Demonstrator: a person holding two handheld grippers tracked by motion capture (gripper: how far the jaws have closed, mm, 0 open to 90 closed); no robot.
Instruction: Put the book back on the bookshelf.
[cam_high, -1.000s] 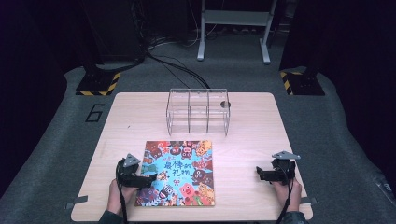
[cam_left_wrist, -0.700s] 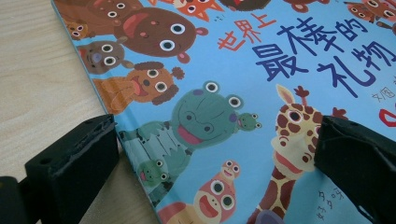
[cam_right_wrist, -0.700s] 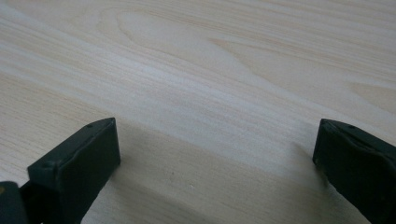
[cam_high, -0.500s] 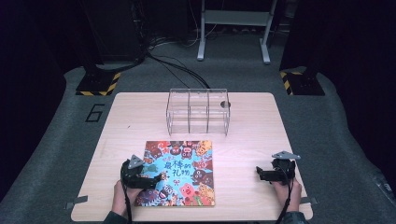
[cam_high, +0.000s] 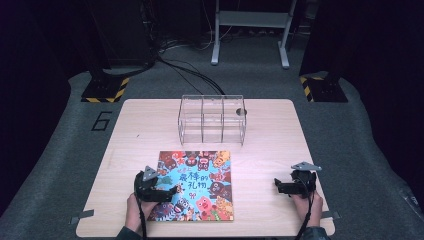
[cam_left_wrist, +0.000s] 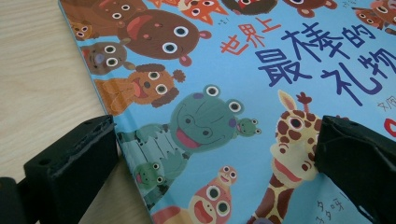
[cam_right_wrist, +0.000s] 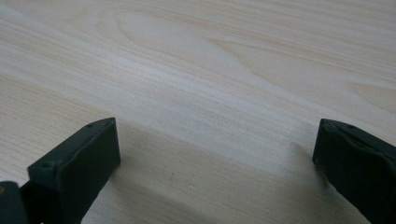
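Note:
A colourful picture book (cam_high: 200, 180) with cartoon animals lies flat on the near middle of the wooden table (cam_high: 150, 125). My left gripper (cam_high: 167, 192) is open at the book's left edge. In the left gripper view the jaws of the left gripper (cam_left_wrist: 214, 135) straddle the cover (cam_left_wrist: 261, 56): one jaw is over the bare wood beside the edge, the other over the giraffe. My right gripper (cam_high: 278, 186) is open near the front right, apart from the book. In the right gripper view the right gripper (cam_right_wrist: 217, 135) has bare table (cam_right_wrist: 210, 70) between its jaws.
A clear acrylic organizer (cam_high: 212, 120) with three compartments stands behind the book at mid-table, with a small dark round spot (cam_high: 241, 112) at its right end. Cables (cam_high: 190, 70), a metal stand (cam_high: 250, 30) and striped bases (cam_high: 105, 90) are on the floor beyond the table.
My left gripper has shifted a little to the right, onto the book's left edge. The right gripper and the book have stayed put.

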